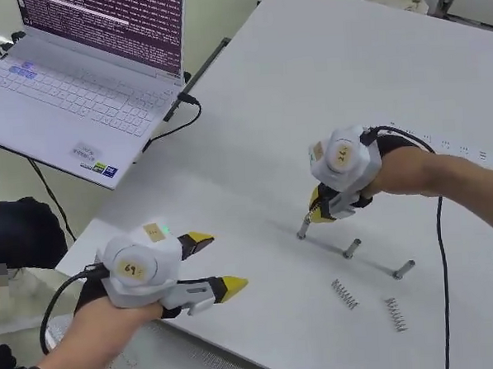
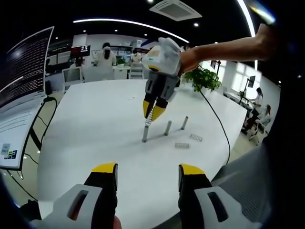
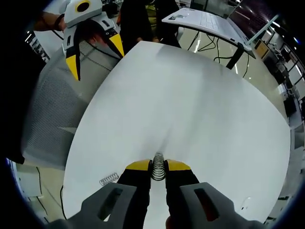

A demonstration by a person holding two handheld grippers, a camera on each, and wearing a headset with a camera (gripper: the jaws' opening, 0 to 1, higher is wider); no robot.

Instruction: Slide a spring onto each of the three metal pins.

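- Yellow-tipped jaws of the left hand-held gripper (image 1: 217, 262) are standing wide apart in the head view, holding nothing and hovering over the white surface (image 1: 252, 134) close to its near-left edge.
- Also in the head view, the right hand-held gripper (image 1: 318, 211) is pointing down at the end pin (image 1: 303, 226). The other two pins (image 1: 351, 247) are standing in a row to its right, and two loose springs (image 1: 344, 293) are lying just in front of them. A laptop (image 1: 92, 77) is sitting beyond the surface's left edge, well apart.
- In the left gripper view, the left jaws are gaping and empty, with bare surface lying between them and the pins. The right hand-held gripper (image 2: 153, 110) is clamping the held spring (image 2: 148, 118) upright, with its lower end meeting the top of the end pin (image 2: 144, 134).
- In the right gripper view, the right jaws are pressing together on the held spring (image 3: 158, 164). One loose spring is lying to the left, near the surface's edge.
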